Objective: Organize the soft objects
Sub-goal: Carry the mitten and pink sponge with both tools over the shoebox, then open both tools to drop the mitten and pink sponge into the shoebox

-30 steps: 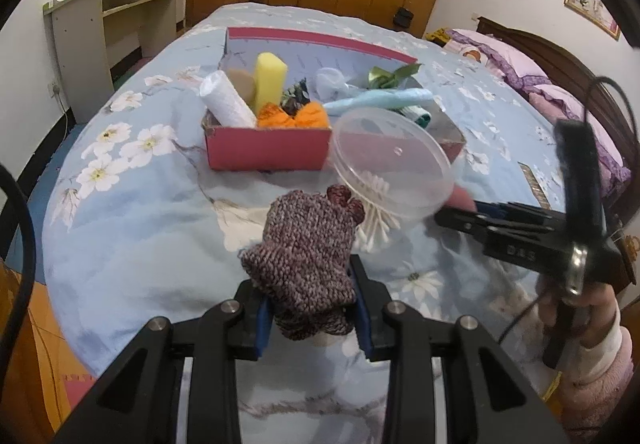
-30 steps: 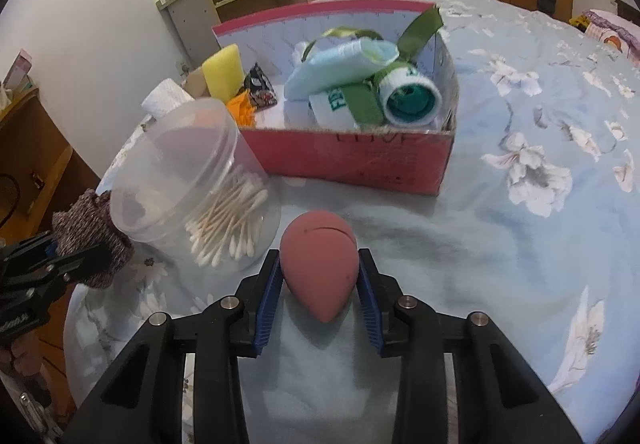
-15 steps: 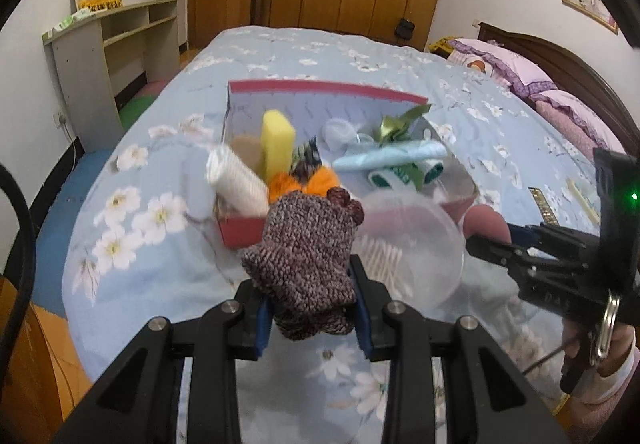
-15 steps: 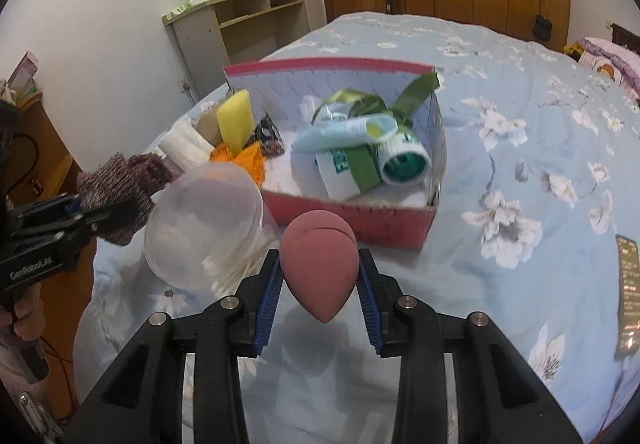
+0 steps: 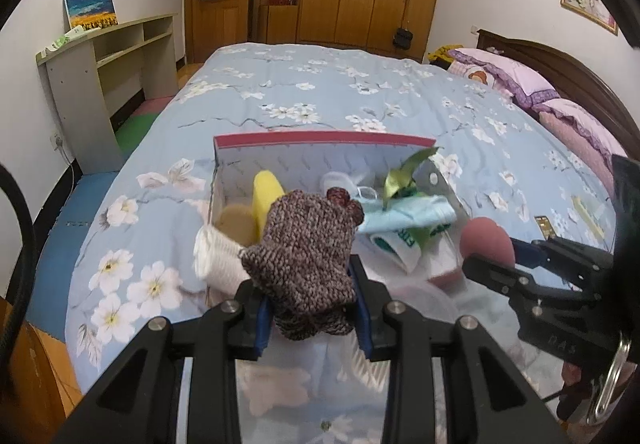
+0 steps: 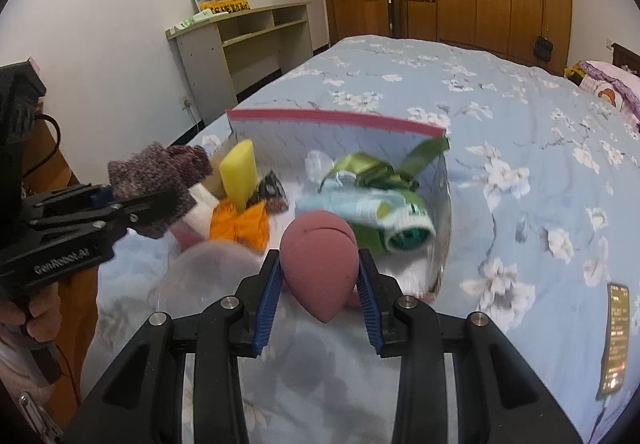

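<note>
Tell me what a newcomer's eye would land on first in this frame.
Probably the two held items up front: a brown knitted mitten clamped in the left gripper and a pink teardrop sponge clamped in the right gripper. Just beyond them, on the blue flowered bedspread, sits an open red box crowded with a yellow sponge, an orange bow and green ribbon.

Knit glove (image 5: 308, 256), maroon-grey speckled, is sitting upright, cuff end down, w/ small pompom bits at top, hanging above the near-left part of the red box (image 5: 320, 138). Pink teardrop sponge (image 6: 318, 264) is pointing tip-down, above the box's near wall. Box is lying open on the bed, holding a yellow sponge (image 6: 239, 172), orange bow (image 6: 240, 226), white roll (image 5: 218, 258), green ribbon (image 6: 372, 170) & pale-blue tube (image 5: 408, 212).
</note>
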{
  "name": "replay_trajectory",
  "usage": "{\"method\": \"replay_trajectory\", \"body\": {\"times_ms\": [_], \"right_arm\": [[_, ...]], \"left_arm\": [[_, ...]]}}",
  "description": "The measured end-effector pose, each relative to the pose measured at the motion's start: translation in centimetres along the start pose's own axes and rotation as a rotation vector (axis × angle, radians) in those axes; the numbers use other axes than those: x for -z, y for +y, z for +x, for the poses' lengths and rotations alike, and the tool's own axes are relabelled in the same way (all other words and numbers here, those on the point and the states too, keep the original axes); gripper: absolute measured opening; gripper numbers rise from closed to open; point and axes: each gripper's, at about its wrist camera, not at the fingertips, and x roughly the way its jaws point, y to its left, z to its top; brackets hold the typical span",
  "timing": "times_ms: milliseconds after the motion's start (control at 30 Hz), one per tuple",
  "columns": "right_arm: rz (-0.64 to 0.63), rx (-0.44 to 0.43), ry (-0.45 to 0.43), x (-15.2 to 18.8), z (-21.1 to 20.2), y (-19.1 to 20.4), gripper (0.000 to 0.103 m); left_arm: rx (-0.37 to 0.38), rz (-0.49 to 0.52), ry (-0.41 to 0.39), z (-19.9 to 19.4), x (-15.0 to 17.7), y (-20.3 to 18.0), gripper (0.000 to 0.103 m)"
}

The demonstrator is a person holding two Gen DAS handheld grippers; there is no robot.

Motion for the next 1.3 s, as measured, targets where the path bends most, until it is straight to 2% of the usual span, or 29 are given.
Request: {"method": "replay_trajectory", "body": {"times_ms": [300, 833, 933, 1100, 1300], "right_arm": [[-0.005, -0.015, 0.01, -2.0, 2.5, 0.3, 0.038], [0.025, -0.039, 0.074, -2.7, 6.4, -1.0, 0.038], [0.028, -0.041, 0.076, -2.6, 6.7, -1.0, 0.039], [0.025, -0.046, 0.064, -2.6, 6.4, -0.9, 0.049], [0.024, -0.035, 0.046, -2.7, 5.4, -0.8, 0.05]], "left_arm": [[0.01, 0.002, 0.031, 3.2, -1.6, -0.4, 0.034], [0.017, 0.009, 0.086, 7.2, -1.8, -0.7, 0.035], [0.017, 0.008, 0.092, 7.4, -1.8, -0.7, 0.04], [0.015, 0.005, 0.093, 7.3, -1.9, -0.8, 0.047], [-0.001, 0.013, 0.062, 6.0, -2.1, -1.0, 0.052]]}}
